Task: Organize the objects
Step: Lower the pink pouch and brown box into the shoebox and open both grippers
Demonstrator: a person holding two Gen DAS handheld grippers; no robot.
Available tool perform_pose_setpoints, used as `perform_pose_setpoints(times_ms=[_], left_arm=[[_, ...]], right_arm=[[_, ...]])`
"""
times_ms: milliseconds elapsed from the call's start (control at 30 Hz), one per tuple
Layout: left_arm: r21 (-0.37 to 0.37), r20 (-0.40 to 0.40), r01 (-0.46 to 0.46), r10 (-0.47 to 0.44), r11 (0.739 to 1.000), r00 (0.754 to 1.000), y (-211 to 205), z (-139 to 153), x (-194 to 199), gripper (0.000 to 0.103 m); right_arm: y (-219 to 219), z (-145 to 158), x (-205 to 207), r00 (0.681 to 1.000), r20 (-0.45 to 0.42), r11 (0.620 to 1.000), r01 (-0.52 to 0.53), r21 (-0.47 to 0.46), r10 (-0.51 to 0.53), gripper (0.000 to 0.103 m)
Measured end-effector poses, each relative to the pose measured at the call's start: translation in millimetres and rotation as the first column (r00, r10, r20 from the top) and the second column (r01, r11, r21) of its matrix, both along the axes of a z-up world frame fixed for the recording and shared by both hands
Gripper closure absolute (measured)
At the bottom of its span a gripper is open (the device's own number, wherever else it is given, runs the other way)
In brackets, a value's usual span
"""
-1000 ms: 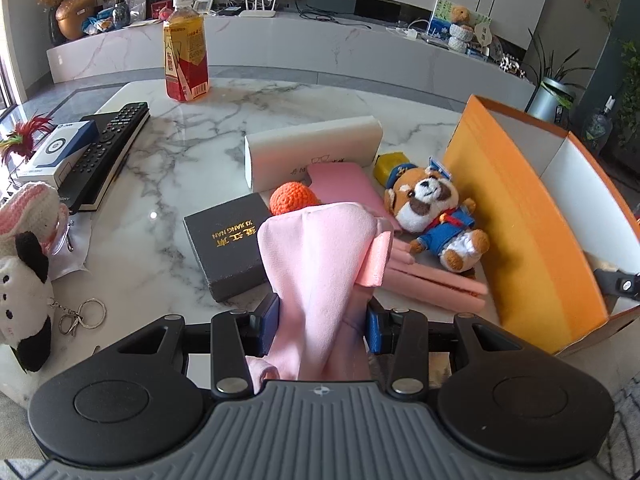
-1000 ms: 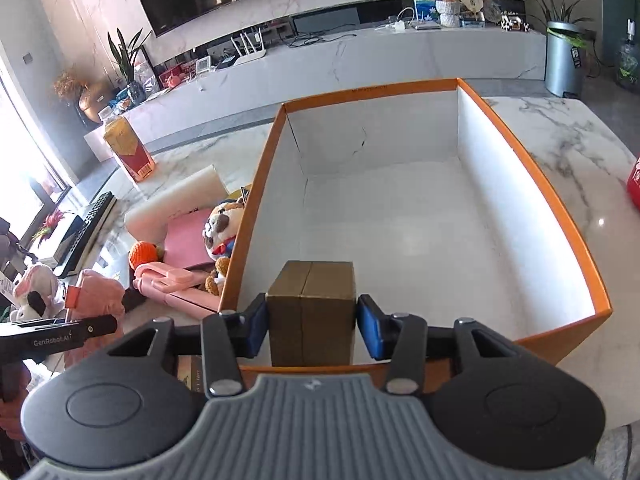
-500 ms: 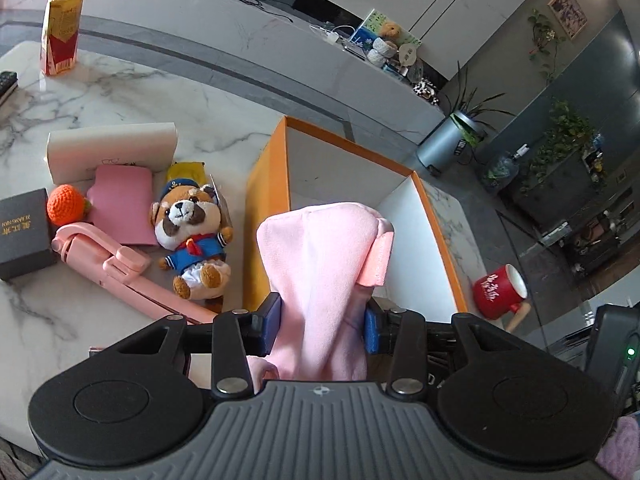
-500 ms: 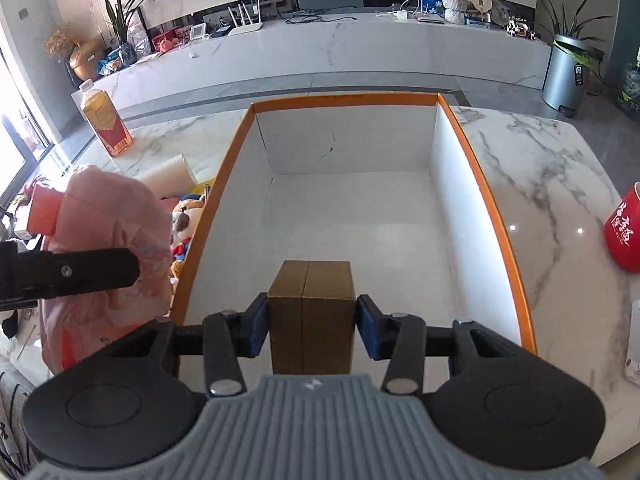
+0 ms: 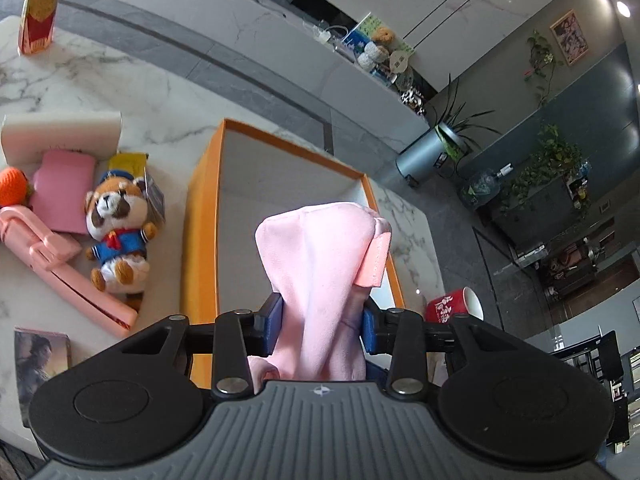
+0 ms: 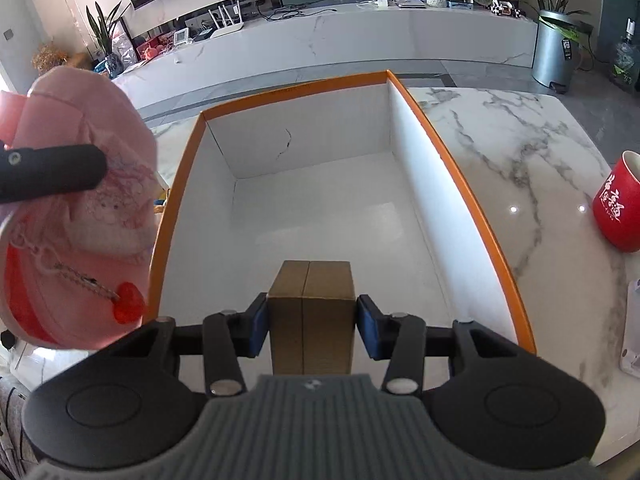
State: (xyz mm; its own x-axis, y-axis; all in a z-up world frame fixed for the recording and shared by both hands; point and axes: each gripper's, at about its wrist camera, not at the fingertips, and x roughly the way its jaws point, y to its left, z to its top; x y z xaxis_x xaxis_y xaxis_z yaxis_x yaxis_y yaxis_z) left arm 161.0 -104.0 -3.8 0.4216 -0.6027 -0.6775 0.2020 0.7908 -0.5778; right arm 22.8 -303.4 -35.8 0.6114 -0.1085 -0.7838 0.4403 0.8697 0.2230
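An orange box with a white inside (image 6: 448,168) stands open on the marble table; it also shows in the left wrist view (image 5: 200,216). My left gripper (image 5: 320,320) is shut on a pink cloth pouch (image 5: 320,264) and holds it above the box's near end. In the right wrist view the pouch (image 6: 92,184) hangs at the box's left rim with a red heart charm (image 6: 128,307). My right gripper (image 6: 308,320) is shut on a small brown cardboard box (image 6: 310,308), held over the near end of the orange box.
Left of the box lie a plush dog toy (image 5: 116,232), a pink selfie stick (image 5: 60,268), a pink card case (image 5: 62,192), an orange knitted ball (image 5: 12,186) and a white case (image 5: 60,132). A red mug (image 6: 618,204) stands to the right. A drink bottle (image 5: 38,12) stands far back.
My left gripper has swung right with the pink pouch, from over the loose objects to above the orange box. My right gripper holds the brown box almost still over the box's near end.
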Motion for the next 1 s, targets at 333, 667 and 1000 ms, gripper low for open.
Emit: perform_pose_setpoints(times_ms=[333,667,1000], left_arm=[[0.118,-0.090,-0.034,0.045,0.992,0.995,4.1,-40.7,-4.1,0.059],[0.204,-0.048,0.016,-0.007,0.979,0.999,-1.4,-31.7,-14.7,0.058],[0.270,-0.042,0.034,-0.024,0.962,0.999,-15.1,-29.5,-15.2,0.039]], right_arm=[[25.0,-18.6,3.6,0.992,-0.064,0.994,-0.108,0.026,0.110,0.055],[39.2,-20.1,1.0,0.997,-0.039,0.997,-0.060,0.044,0.062,0.055],[16.4,-16.2,-2.6,1.000,-0.026,0.998,0.014,0.057,-0.013,0.055]])
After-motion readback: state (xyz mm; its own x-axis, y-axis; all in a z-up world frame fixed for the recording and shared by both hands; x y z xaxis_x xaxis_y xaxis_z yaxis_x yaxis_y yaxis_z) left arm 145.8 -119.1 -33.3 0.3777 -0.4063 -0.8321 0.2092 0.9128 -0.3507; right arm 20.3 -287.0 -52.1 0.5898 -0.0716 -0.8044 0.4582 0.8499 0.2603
